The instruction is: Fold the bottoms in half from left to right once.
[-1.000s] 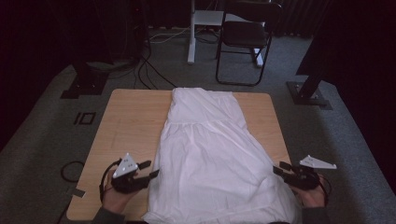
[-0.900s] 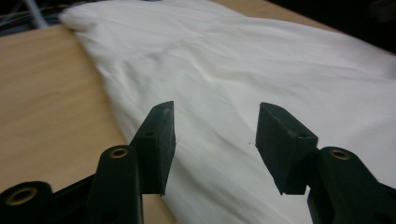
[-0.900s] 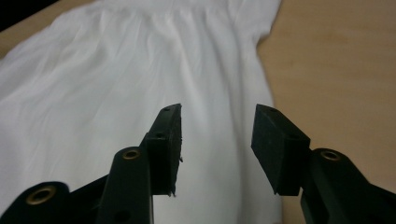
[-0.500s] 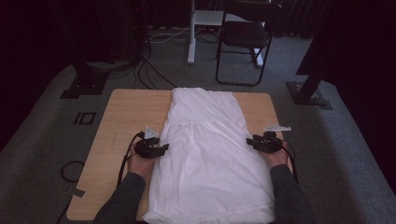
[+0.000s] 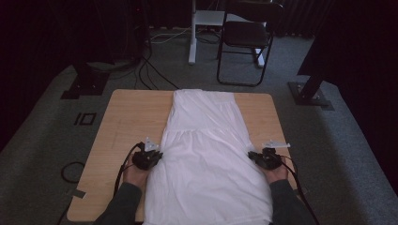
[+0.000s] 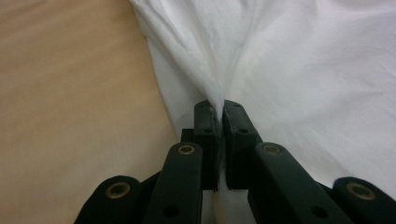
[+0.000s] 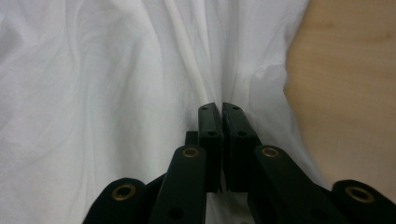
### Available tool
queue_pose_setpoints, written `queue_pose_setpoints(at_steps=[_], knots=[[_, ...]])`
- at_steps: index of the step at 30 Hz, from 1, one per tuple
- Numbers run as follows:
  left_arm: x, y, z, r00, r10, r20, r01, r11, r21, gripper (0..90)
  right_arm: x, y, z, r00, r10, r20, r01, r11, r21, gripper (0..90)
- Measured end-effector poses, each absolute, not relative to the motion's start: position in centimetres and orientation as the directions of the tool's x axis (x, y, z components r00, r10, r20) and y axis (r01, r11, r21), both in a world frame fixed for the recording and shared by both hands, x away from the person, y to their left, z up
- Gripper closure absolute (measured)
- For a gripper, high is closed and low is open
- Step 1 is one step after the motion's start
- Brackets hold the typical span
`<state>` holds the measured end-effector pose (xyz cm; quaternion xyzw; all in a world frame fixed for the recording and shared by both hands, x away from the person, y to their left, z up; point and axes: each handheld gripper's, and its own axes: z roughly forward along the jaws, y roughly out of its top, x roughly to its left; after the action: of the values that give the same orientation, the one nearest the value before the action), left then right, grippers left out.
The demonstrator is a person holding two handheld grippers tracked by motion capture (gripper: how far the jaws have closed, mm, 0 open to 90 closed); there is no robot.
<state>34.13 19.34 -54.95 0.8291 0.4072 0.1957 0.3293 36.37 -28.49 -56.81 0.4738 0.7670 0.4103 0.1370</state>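
A grey carpeted floor (image 5: 42, 140) lies around everything, and on it stands a rectangular table with a light wooden top (image 5: 122, 122). Behind the table there is a black folding chair (image 5: 246, 40) and next to it a white metal stand (image 5: 199, 23).

On the table lies a long white dress of thin cloth (image 5: 206, 154). It is spread flat along the middle of the table, the narrow top at the far edge and the wide skirt reaching to the near edge.

The left gripper (image 5: 149, 157) is at the left border of the skirt, and the right gripper (image 5: 264, 157) is at the right border, both about halfway along the dress. In the left gripper view, the left gripper (image 6: 219, 109) has its jaws pressed together on a pinched fold of the white cloth, which rises in wrinkles from the tips. In the right gripper view, the right gripper (image 7: 219, 109) is the same: its jaws have just closed and now clamp a fold of the cloth close to the bare wood.
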Motion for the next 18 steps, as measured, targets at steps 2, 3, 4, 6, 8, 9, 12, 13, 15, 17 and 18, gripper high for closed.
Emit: queue_pose_setpoints(at_steps=[2,3,4,6,8,9,12,13,15,17,18], knots=[[32.4,19.6,-55.1,0.597,0.801,0.049,0.543,-0.449,0.710,85.7,34.6,-28.5,-56.8,-0.520,0.835,0.182,0.620,0.221,0.753,86.8],[31.8,19.7,-55.1,0.600,0.798,0.049,0.540,-0.450,0.712,85.6,33.9,-28.5,-56.8,-0.522,0.833,0.184,0.624,0.225,0.748,86.8],[30.9,19.8,-55.2,0.604,0.796,0.047,0.537,-0.450,0.713,85.6,33.3,-28.4,-56.8,-0.524,0.831,0.186,0.626,0.227,0.746,86.8],[29.3,20.0,-55.3,0.613,0.789,0.043,0.535,-0.454,0.713,85.5,31.9,-28.3,-56.7,-0.535,0.825,0.182,0.629,0.245,0.738,86.6],[28.3,20.1,-55.4,0.616,0.787,0.022,0.542,-0.445,0.713,85.5,30.6,-28.3,-56.4,-0.553,0.816,0.169,0.639,0.284,0.715,86.5],[27.9,20.1,-55.4,0.624,0.782,0.015,0.542,-0.447,0.711,85.5,30.2,-28.3,-56.2,-0.558,0.814,0.163,0.644,0.301,0.703,86.4],[27.6,20.1,-55.3,0.632,0.775,0.017,0.535,-0.452,0.714,82.3,29.6,-28.1,-55.7,-0.587,0.793,0.164,0.656,0.346,0.671,76.8],[27.6,20.2,-55.2,0.628,0.778,0.006,0.533,-0.437,0.725,76.9,29.6,-28.0,-55.5,-0.598,0.784,0.166,0.648,0.351,0.676,69.0],[28.1,20.5,-55.0,0.606,0.795,-0.008,0.522,-0.390,0.758,63.9,30.2,-27.8,-54.6,-0.598,0.780,0.182,0.622,0.309,0.719,56.2],[28.6,20.9,-54.8,0.591,0.806,-0.033,0.526,-0.355,0.773,60.6,31.5,-27.4,-53.5,-0.591,0.784,0.188,0.595,0.267,0.758,53.6],[28.7,21.0,-54.8,0.585,0.810,-0.031,0.524,-0.349,0.777,58.7,32.4,-27.1,-53.1,-0.599,0.781,0.179,0.575,0.264,0.774,53.8]])
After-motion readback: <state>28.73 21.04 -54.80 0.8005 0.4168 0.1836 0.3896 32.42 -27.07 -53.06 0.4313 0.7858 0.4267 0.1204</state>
